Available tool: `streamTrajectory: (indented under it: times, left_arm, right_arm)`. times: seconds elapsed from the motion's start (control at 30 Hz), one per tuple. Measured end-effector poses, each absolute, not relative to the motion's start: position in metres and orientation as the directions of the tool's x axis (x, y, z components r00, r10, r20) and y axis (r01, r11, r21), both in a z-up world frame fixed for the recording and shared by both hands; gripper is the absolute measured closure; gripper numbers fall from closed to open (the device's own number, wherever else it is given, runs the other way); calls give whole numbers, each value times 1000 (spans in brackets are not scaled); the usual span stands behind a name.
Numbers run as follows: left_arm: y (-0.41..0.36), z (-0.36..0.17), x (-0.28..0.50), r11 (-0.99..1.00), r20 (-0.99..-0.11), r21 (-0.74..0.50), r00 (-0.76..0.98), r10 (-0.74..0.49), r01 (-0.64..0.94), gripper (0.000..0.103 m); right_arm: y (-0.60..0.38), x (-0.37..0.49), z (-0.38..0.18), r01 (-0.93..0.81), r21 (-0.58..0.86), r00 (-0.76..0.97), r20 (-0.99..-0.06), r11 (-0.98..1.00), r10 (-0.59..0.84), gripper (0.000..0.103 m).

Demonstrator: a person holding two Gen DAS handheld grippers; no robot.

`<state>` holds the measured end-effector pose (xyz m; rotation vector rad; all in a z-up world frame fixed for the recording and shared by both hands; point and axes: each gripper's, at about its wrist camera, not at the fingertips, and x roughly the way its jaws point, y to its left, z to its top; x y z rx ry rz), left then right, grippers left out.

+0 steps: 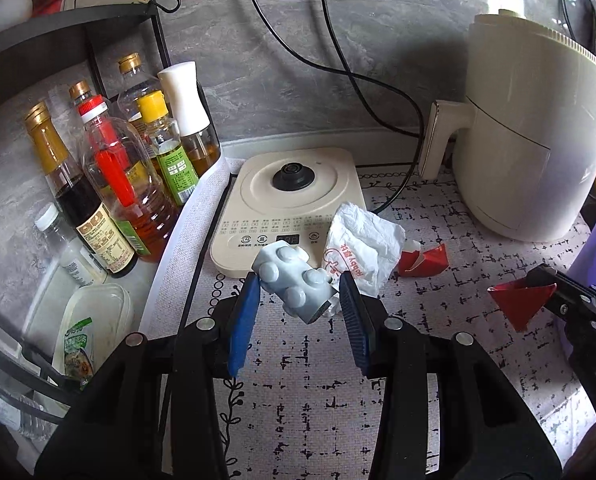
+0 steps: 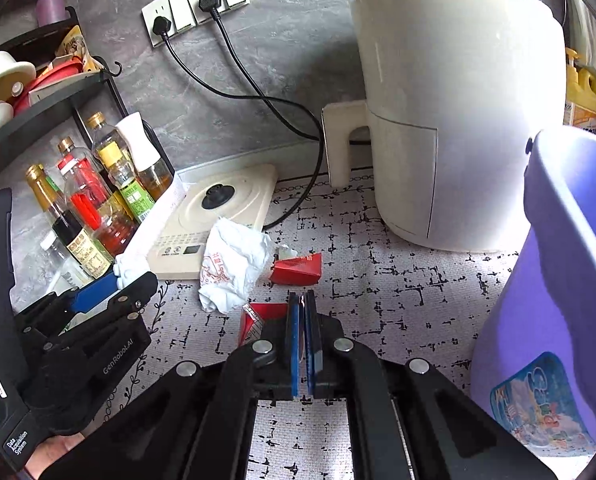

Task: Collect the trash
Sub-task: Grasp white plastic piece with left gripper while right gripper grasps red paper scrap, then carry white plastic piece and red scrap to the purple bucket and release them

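Note:
My left gripper (image 1: 296,294) has its blue pads around a pale blue knobbed plastic piece (image 1: 290,278) lying at the front edge of the kettle base; the jaws stand wide and I cannot tell if they grip it. A crumpled white wrapper with red print (image 1: 362,250) lies just behind, with a torn red carton piece (image 1: 424,260) to its right. My right gripper (image 2: 301,312) is shut on another red carton piece (image 2: 254,320), seen as a red triangle (image 1: 518,300) in the left wrist view. The wrapper (image 2: 234,264) and loose red piece (image 2: 298,270) lie ahead of it.
A cream kettle base (image 1: 294,200) sits on the patterned mat (image 1: 318,380). Oil and sauce bottles (image 1: 110,184) stand under a black rack at left. A white air fryer (image 2: 454,120) stands at back right with cords behind. A purple bin (image 2: 558,280) stands at right.

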<state>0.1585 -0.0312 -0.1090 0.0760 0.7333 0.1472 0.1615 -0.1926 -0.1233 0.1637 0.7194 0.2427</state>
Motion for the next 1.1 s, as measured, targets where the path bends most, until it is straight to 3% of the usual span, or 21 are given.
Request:
streamTrajectory:
  times: [0.67,1.1]
  left_arm:
    - [-41,-31,137,1000,-526,19,850,25,-17,62]
    - [-83,-18,141,991,-494,-41,860,-132,129,62]
  right_arm:
    - [-201,117,-20,-159,169,855,-469,973,221,99]
    - [-240,98,-1,-23,132,894,-442,991,80,99]
